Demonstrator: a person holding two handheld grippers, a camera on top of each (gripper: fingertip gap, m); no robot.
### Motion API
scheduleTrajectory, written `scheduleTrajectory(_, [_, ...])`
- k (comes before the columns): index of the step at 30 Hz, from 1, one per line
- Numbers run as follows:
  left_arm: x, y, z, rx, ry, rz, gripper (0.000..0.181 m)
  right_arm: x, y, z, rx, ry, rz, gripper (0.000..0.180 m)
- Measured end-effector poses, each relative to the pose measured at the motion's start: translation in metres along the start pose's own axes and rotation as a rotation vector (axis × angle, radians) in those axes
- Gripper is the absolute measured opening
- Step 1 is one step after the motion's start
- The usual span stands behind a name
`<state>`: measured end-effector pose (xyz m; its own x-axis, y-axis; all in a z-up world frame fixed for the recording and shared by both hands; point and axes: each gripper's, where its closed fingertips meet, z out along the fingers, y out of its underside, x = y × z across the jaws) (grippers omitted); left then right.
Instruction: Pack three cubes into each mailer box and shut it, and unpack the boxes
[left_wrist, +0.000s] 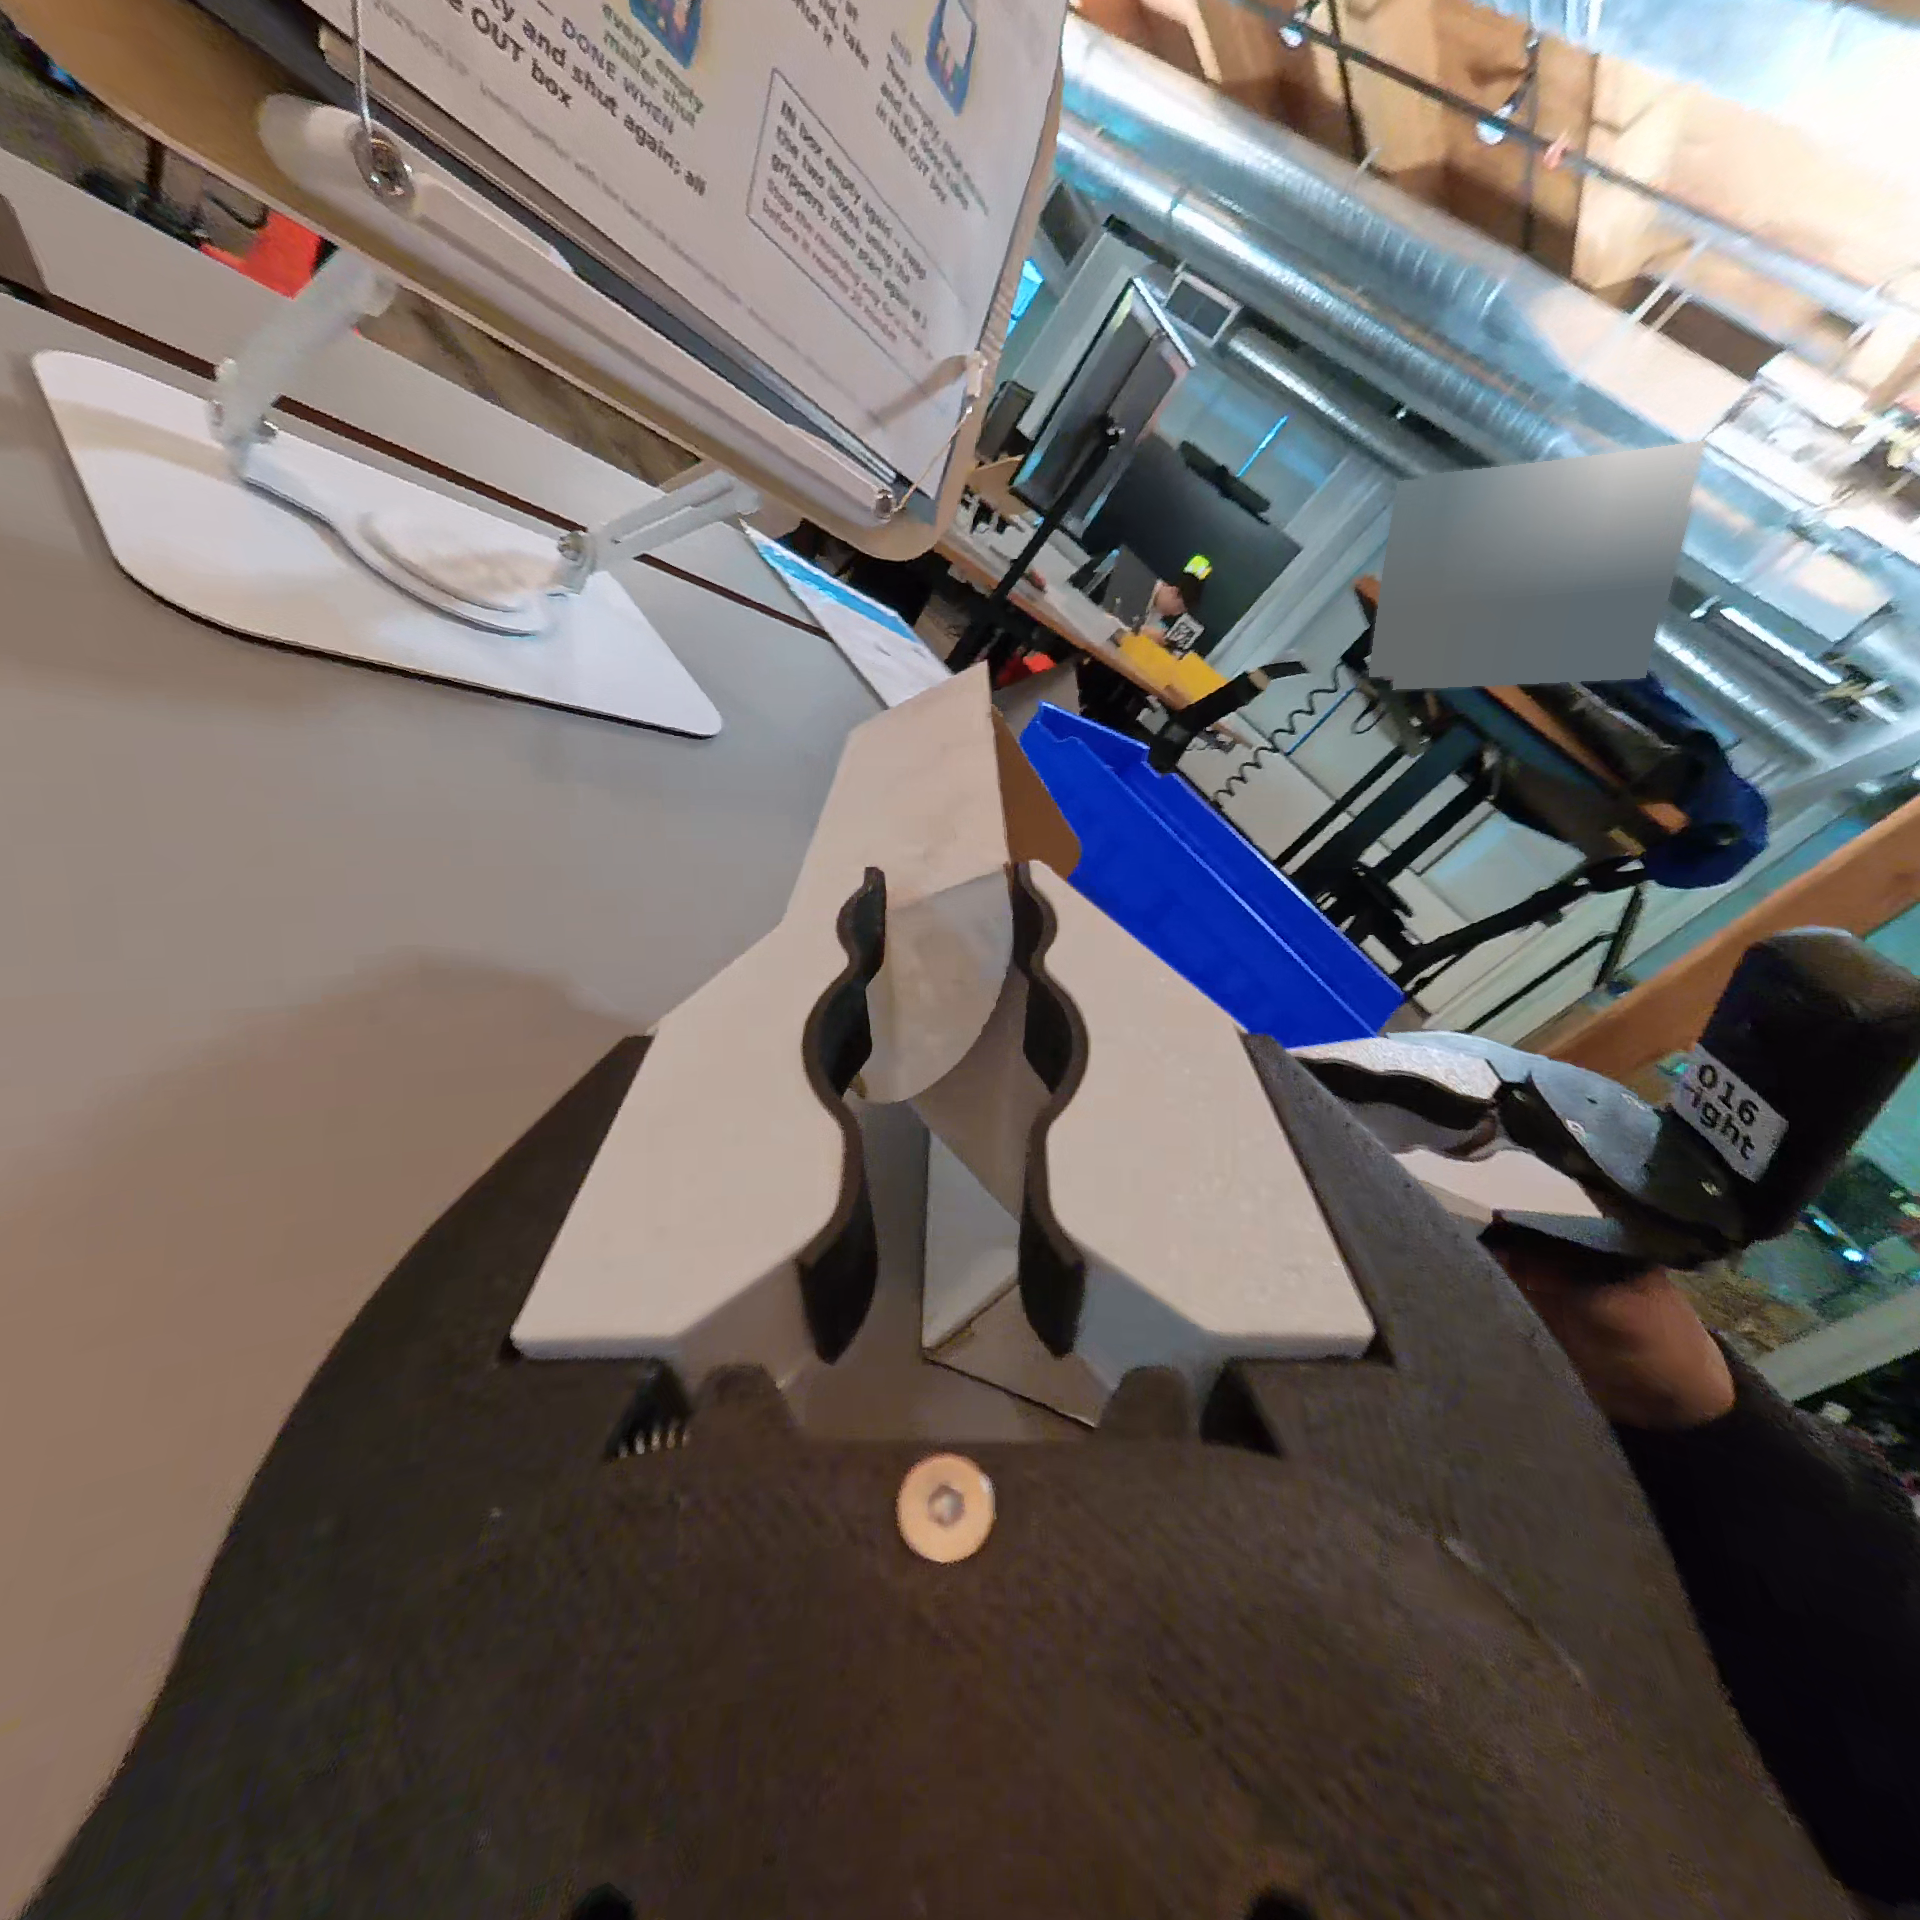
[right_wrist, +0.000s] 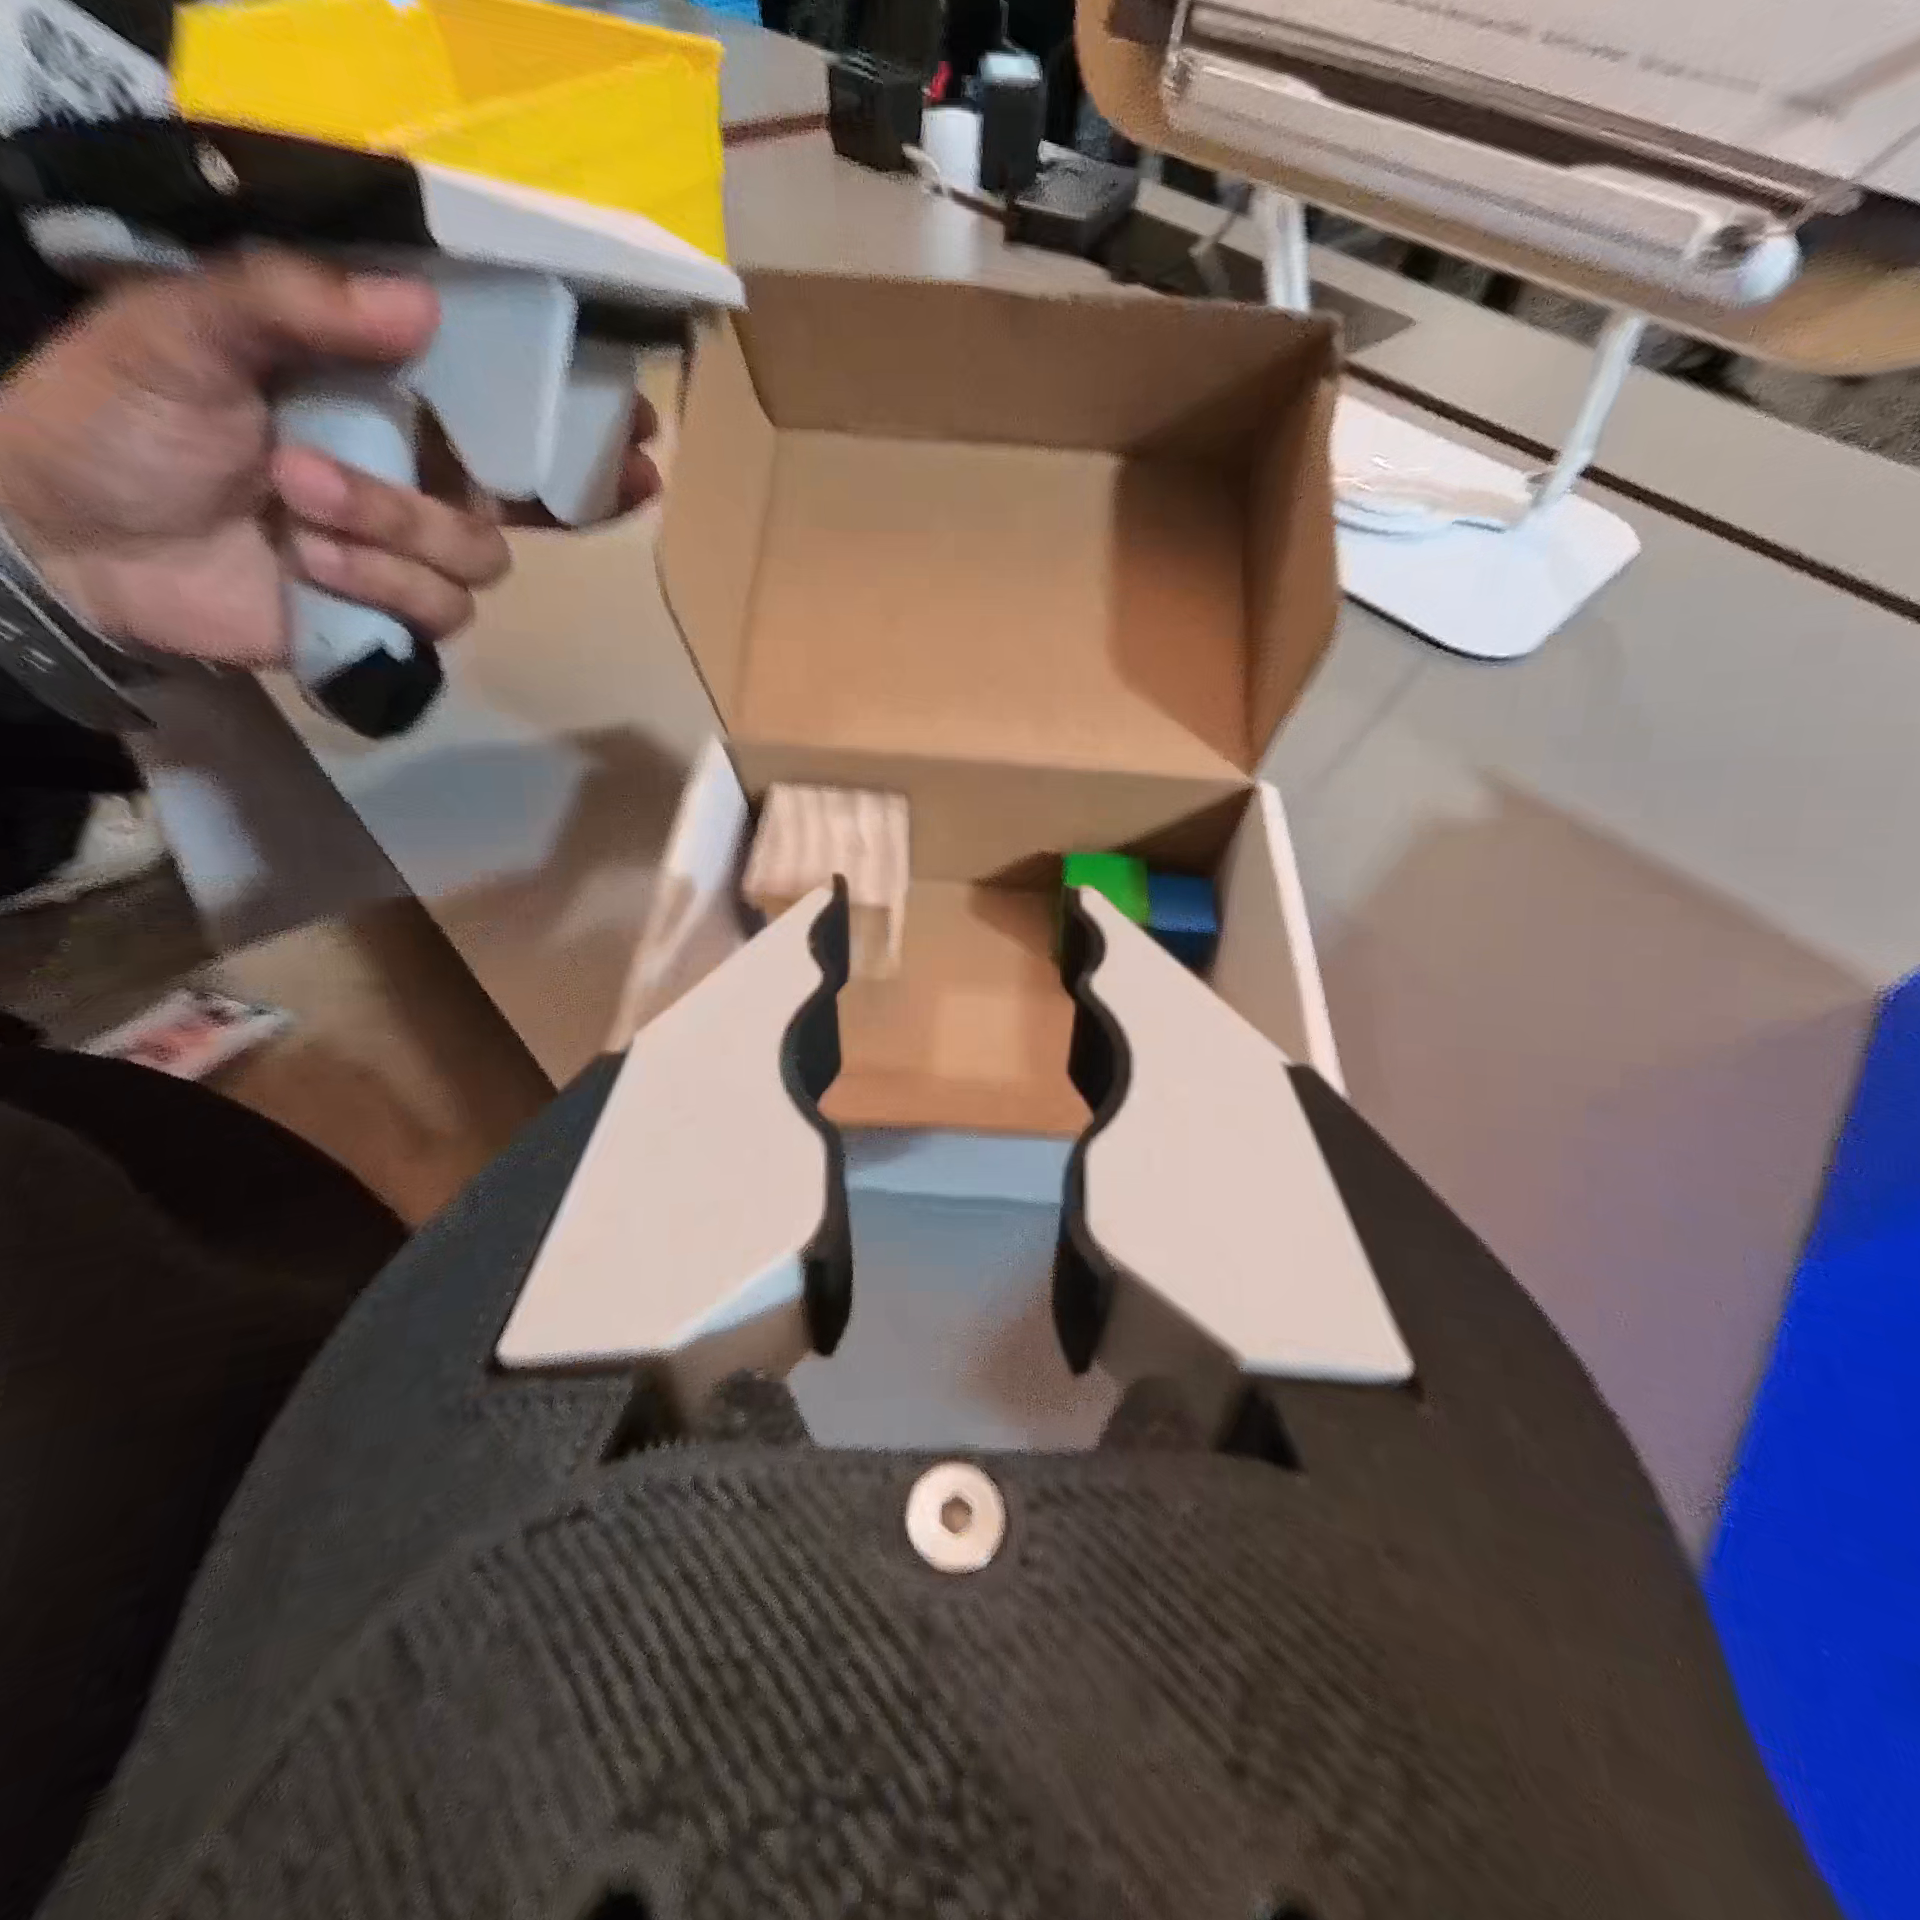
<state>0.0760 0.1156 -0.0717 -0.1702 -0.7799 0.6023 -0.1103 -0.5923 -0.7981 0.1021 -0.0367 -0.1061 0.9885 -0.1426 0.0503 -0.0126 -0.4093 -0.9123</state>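
A mailer box (right_wrist: 1280, 935), white outside and brown inside, stands open on the grey table with its lid (right_wrist: 997, 582) upright. Inside lie a wooden cube (right_wrist: 831, 862) at the left and a green cube (right_wrist: 1107, 883) and a blue cube (right_wrist: 1184, 920) at the right. My left gripper (left_wrist: 948, 904) is shut on the lid's white side flap (left_wrist: 914, 800); it also shows in the right wrist view (right_wrist: 613, 436), held by a hand at the lid's left edge. My right gripper (right_wrist: 961, 914) is open and empty, just above the box's front, and also shows in the left wrist view (left_wrist: 1382, 1091).
A yellow bin (right_wrist: 468, 114) stands at the far left behind the left gripper. A blue bin (right_wrist: 1829, 1455) stands to the right of the box, also in the left wrist view (left_wrist: 1195, 883). A white stand (right_wrist: 1486, 561) with an instruction sheet (left_wrist: 727, 156) is behind the box. Some 15 cm of space lies between my two pairs of fingers.
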Motion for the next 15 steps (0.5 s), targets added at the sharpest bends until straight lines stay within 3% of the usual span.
scheduleTrajectory(4, [0.006,-0.001,-0.001,0.012,0.045,-0.022,0.023,-0.023,0.012,0.030,-0.186,-0.119,0.040,0.054])
scheduleTrajectory(8, [0.011,-0.002,-0.002,0.020,0.078,-0.026,0.024,-0.028,0.014,0.054,-0.257,-0.135,0.015,0.041])
scheduleTrajectory(12, [0.015,-0.002,-0.002,0.019,0.092,0.003,0.024,-0.038,0.031,0.067,-0.424,-0.201,0.014,0.042])
scheduleTrajectory(15, [0.018,-0.001,-0.002,0.021,0.105,0.030,0.024,-0.039,0.031,0.072,-0.451,-0.225,0.031,0.043])
